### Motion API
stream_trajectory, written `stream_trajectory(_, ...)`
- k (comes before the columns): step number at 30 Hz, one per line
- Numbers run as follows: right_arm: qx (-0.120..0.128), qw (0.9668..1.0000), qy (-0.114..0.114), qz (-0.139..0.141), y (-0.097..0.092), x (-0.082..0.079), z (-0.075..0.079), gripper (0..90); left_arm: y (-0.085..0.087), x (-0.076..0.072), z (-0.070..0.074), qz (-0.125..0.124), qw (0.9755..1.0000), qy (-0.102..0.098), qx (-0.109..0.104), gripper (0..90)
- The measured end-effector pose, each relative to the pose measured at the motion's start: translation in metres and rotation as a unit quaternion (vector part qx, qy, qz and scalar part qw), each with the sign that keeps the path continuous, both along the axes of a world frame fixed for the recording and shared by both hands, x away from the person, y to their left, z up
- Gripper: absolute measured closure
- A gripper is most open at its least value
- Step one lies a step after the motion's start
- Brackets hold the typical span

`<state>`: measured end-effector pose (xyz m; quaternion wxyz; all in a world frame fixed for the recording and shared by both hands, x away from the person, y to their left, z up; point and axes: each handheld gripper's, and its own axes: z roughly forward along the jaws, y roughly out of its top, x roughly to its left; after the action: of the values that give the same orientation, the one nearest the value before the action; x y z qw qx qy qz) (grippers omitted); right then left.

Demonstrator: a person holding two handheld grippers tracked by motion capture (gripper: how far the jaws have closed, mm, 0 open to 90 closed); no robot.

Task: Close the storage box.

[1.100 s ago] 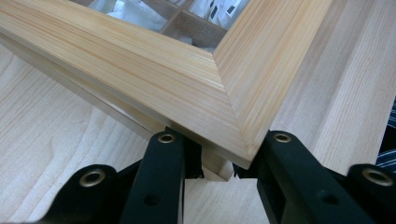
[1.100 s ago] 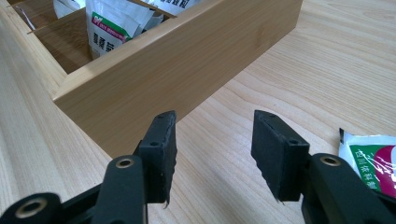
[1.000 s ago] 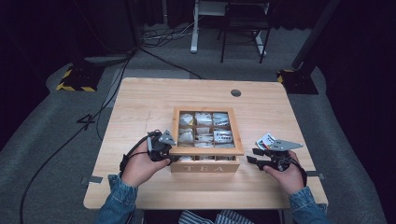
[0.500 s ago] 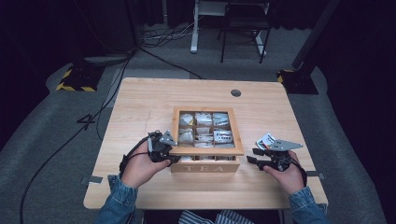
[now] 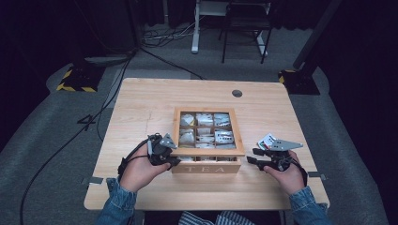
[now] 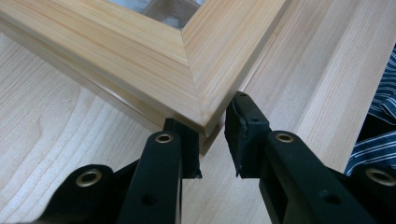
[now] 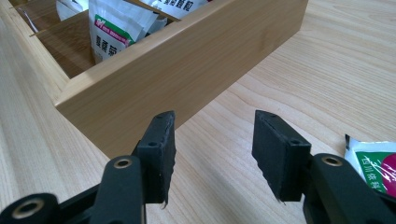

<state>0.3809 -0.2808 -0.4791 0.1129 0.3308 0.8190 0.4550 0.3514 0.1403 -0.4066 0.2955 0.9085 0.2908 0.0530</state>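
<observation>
No change is noted over the last second: the left gripper (image 5: 175,158) stays clamped on the 7 o'clock corner of the tea box (image 5: 206,165) at bench (image 5: 150,98) centre, the right gripper (image 5: 252,156) held apart and empty at 4 o'clock, so work is judged paused.

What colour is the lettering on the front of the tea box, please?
White, on the tea box; clearest in the high view.

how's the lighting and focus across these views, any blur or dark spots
High view: table evenly lit, surroundings almost black, a little soft. Left gripper view: wooden box corner crisp, nearest parts of the jaws softer. Right gripper view: bright, no glare, the tea packet at the edge slightly blurred.
</observation>
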Motion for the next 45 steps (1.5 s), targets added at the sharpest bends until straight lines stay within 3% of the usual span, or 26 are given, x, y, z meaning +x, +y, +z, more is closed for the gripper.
stream_trajectory(4,0.001,1.0,0.0,0.002,0.002,0.001,0.0,50.5,0.005,-0.002,0.002,0.021,0.9996,-0.004,0.021,74.2)
stream_trajectory(6,0.002,1.0,0.001,0.003,0.003,0.002,0.0,50.5,0.008,-0.003,0.001,0.016,0.9995,0.009,0.027,72.5)
stream_trajectory(9,0.001,1.0,0.001,0.005,0.004,0.003,0.0,50.5,0.006,-0.004,-0.002,0.02,0.9992,0.007,0.035,72.6)
stream_trajectory(18,0.0,1.0,0.002,0.009,0.006,0.005,0.0,50.2,0.01,-0.005,-0.005,0.016,0.9991,0.018,0.036,70.6)
stream_trajectory(23,-0.001,0.9999,0.002,0.01,0.006,0.006,0.0,50.0,0.022,-0.007,-0.008,-0.003,0.9998,0.008,0.019,57.3)
stream_trajectory(27,0.0,0.9999,0.002,0.01,0.003,0.006,0.0,49.8,0.037,-0.008,-0.008,0.008,0.9997,-0.004,0.021,47.4)
stream_trajectory(33,0.004,1.0,0.001,0.009,0.001,0.009,0.002,49.8,0.055,-0.008,-0.018,0.018,0.9994,-0.024,0.019,40.1)
stream_trajectory(38,0.003,0.9999,0.0,0.015,0.003,0.01,0.002,49.7,0.069,-0.007,-0.024,0.043,0.9983,-0.04,0.005,35.3)
stream_trajectory(43,0.002,0.9998,-0.001,0.017,0.001,0.012,0.002,49.4,0.087,-0.002,-0.039,0.071,0.9951,-0.069,0.008,32.3)
stream_trajectory(45,0.002,0.9999,0.0,0.016,-0.001,0.012,0.002,49.3,0.092,-0.002,-0.044,0.076,0.9947,-0.068,0.01,32.4)
